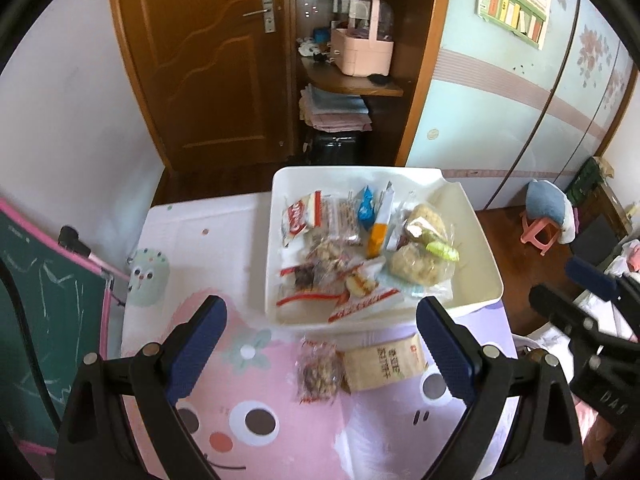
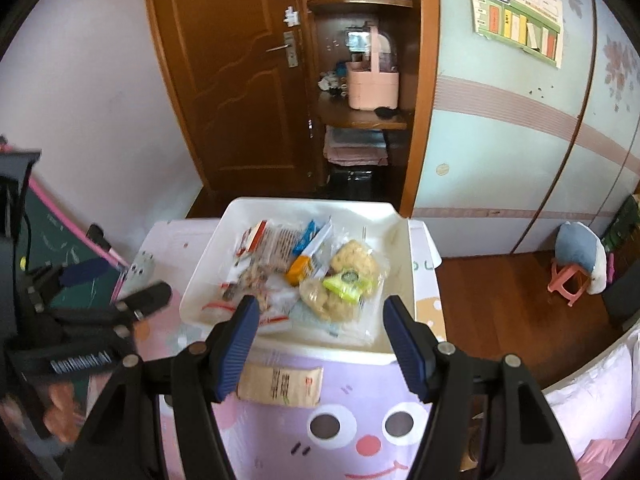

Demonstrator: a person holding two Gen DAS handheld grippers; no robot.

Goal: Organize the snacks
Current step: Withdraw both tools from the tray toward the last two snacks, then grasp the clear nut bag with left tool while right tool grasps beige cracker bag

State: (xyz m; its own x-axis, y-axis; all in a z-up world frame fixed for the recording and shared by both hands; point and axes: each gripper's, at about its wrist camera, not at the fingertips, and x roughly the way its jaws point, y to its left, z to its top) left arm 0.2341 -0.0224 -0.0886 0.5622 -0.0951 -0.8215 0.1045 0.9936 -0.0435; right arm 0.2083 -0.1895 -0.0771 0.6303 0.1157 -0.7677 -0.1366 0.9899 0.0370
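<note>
A white tray [image 1: 476,240] [image 2: 400,248] on the cartoon-print table holds several wrapped snacks, among them two clear bags of pale puffed cakes [image 1: 416,266] [image 2: 352,258] and a red-and-white packet [image 1: 300,220]. In front of the tray on the table lie a beige packet [image 1: 380,364] [image 2: 280,386] and a clear bag of nuts [image 1: 318,372]. My left gripper [image 1: 320,356] is open and empty above these two. My right gripper [image 2: 320,344] is open and empty over the tray's near edge, above the beige packet.
A mint-green toy cup [image 1: 148,280] stands at the table's left. A green chalkboard [image 1: 44,320] leans at the far left. A wooden door [image 1: 208,60], shelves with a pink basket [image 1: 362,48] and a wardrobe lie beyond. A pink stool [image 2: 568,280] stands on the floor at right.
</note>
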